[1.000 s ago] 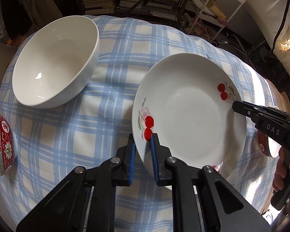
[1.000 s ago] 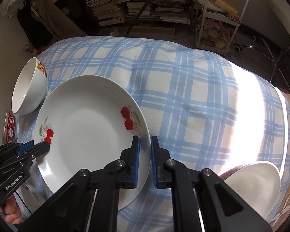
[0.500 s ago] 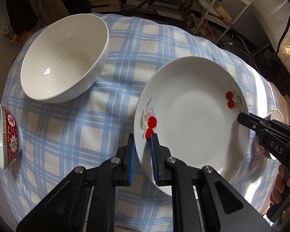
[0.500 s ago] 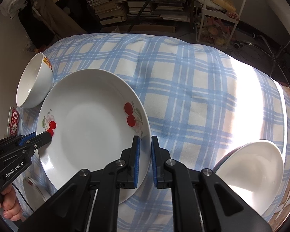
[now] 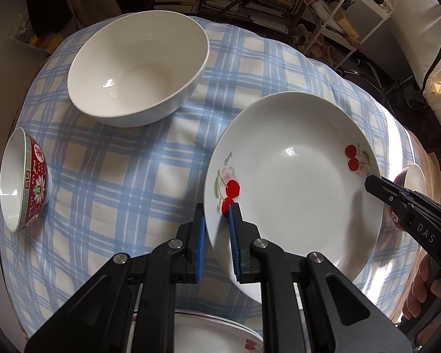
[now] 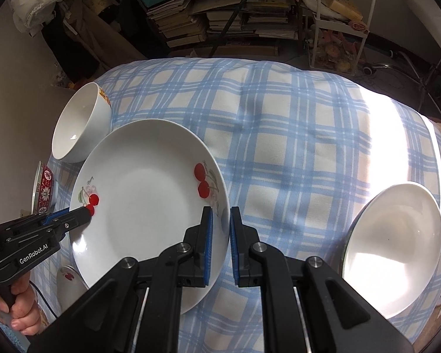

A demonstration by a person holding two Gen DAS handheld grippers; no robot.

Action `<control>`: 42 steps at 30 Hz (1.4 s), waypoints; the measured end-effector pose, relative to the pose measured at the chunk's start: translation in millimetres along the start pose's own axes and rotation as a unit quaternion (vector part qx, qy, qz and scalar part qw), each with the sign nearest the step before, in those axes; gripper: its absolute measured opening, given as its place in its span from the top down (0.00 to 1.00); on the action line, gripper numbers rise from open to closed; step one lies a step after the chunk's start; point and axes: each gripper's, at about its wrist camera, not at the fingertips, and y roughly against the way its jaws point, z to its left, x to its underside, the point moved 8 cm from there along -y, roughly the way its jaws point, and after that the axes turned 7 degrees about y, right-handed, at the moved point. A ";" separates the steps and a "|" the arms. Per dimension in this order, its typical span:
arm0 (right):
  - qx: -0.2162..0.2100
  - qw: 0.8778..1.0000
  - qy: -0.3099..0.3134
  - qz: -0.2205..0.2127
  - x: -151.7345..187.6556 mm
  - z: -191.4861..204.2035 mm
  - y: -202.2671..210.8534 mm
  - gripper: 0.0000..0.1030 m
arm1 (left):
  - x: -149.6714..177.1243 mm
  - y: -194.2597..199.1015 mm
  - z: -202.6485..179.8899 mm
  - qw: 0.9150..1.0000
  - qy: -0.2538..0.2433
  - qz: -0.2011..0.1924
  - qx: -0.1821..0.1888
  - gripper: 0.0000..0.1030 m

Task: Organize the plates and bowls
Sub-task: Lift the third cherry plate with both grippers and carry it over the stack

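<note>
A white cherry-print plate [image 5: 297,191] is held above the blue plaid tablecloth [image 5: 126,170] by both grippers. My left gripper [image 5: 216,220] is shut on its left rim, next to the cherry print. My right gripper [image 6: 219,223] is shut on its opposite rim; the plate shows in the right wrist view [image 6: 144,206]. A second cherry plate [image 5: 220,335] lies below, at the table's near edge, mostly hidden by my left gripper. A large white bowl [image 5: 138,67] stands at the far left.
A red patterned bowl [image 5: 23,179] stands at the left edge. Another white-lined bowl [image 6: 394,247] stands at the right edge of the table. Stacks of books [image 6: 229,17] and a white wire shelf [image 6: 338,20] are beyond the table.
Both grippers have lifted the cherry plate higher and drawn it back toward the near edge. The second cherry plate has come into view below it.
</note>
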 end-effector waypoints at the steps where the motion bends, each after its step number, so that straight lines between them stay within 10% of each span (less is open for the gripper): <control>1: 0.000 1.000 -0.001 -0.002 0.9 0.8 1.4 0.88 | 2.0 1.5 0.4 1.000 -0.002 0.000 0.001 0.86; 42: -0.020 0.998 0.042 -0.030 100.7 116.5 64.2 0.88 | 119.4 87.6 94.0 0.999 0.017 -0.036 0.003 0.85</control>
